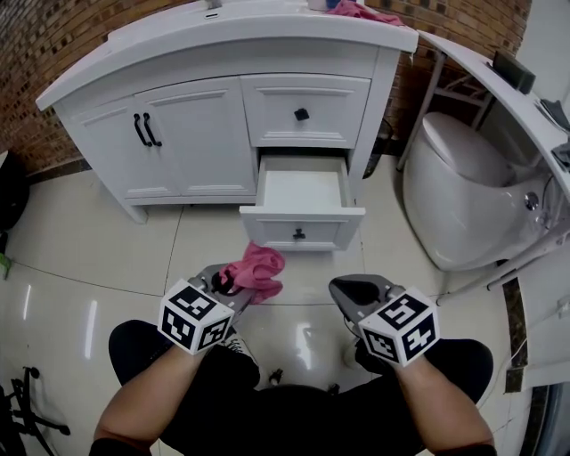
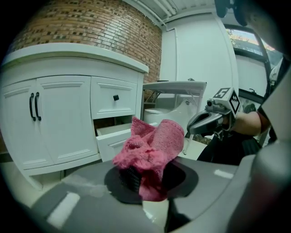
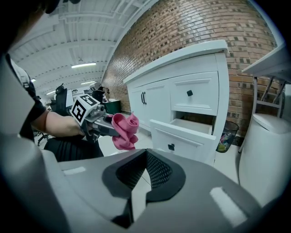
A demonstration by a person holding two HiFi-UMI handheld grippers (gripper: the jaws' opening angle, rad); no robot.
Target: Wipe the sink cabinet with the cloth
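Note:
The white sink cabinet (image 1: 205,134) stands ahead, its two left doors closed. Its lower right drawer (image 1: 301,230) is pulled out and looks empty. My left gripper (image 1: 233,280) is shut on a crumpled pink cloth (image 1: 256,270), held low over the floor just in front of the open drawer. In the left gripper view the cloth (image 2: 152,150) bunches up over the jaws and hides the fingertips. My right gripper (image 1: 352,289) hovers beside it to the right, shut with nothing held (image 3: 144,170). Both grippers are clear of the cabinet.
A second pink cloth (image 1: 356,11) lies on the countertop at the back right. A white toilet (image 1: 463,191) stands right of the cabinet under a white shelf (image 1: 499,85). A bin (image 3: 225,136) sits between them. My legs are on the tiled floor (image 1: 71,258).

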